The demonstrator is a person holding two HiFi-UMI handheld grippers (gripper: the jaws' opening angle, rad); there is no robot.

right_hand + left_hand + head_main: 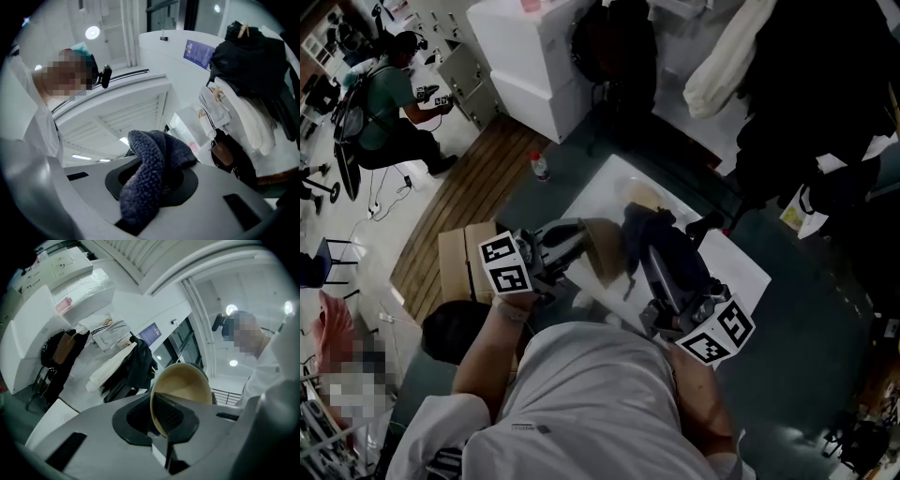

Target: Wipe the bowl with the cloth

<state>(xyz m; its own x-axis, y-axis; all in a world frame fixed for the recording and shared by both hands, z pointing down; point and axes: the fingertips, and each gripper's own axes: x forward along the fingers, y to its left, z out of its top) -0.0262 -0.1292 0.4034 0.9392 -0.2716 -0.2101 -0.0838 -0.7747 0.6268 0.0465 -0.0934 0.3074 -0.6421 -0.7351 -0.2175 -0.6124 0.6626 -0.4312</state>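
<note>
Left claw (162, 416) clamps the bowl (187, 380) by its rim; right claw (154, 183) clamps the cloth (149, 157); both above the table (609, 183).

A white table (602, 192) stands in front of you. The floor (820, 319) around it is dark green. To your left is a patch of wood floor (473, 192), with a small bottle (540, 167) at its edge. A big white cabinet (534, 66) stands behind that. Dark coats (825, 84) hang on your right. A round lamp (92, 32) shines on the ceiling.
</note>
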